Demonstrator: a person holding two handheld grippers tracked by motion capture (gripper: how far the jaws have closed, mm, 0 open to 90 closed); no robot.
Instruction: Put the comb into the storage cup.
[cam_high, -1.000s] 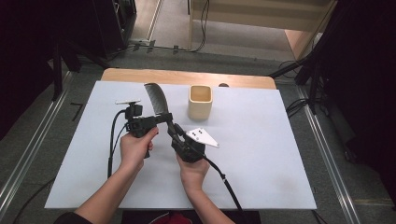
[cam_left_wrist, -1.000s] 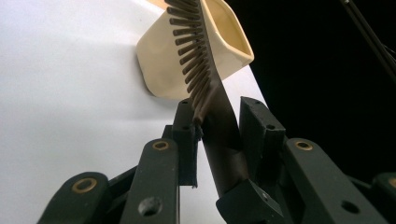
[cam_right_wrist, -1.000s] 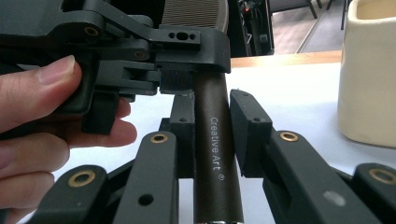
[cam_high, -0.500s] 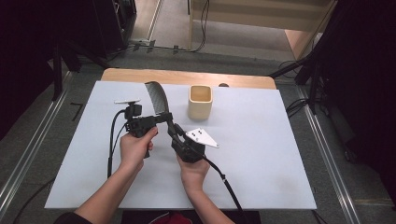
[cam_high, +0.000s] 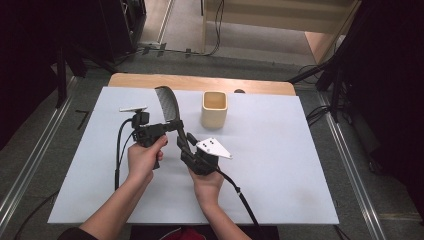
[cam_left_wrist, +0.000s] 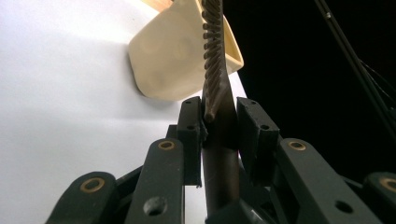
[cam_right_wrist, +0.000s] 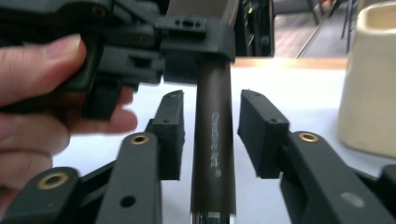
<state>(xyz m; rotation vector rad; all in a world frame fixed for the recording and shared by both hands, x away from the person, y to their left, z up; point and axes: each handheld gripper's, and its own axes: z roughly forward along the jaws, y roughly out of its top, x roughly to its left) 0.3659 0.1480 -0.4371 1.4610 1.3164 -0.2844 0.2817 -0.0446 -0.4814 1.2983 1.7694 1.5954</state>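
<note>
A: Where's the hairbrush (cam_high: 167, 102)?

B: Held up just left of the cream cup (cam_high: 214, 109), above the white desk (cam_high: 280, 165). The left tool (cam_left_wrist: 219, 122) is clamped on its neck, below the bristles.

A: And the right tool (cam_right_wrist: 212, 135)?

B: Its jaws stand apart on either side of the brown handle; they look clear of it, though I can't be sure. The left hand (cam_high: 144, 159) is beside it.
</note>
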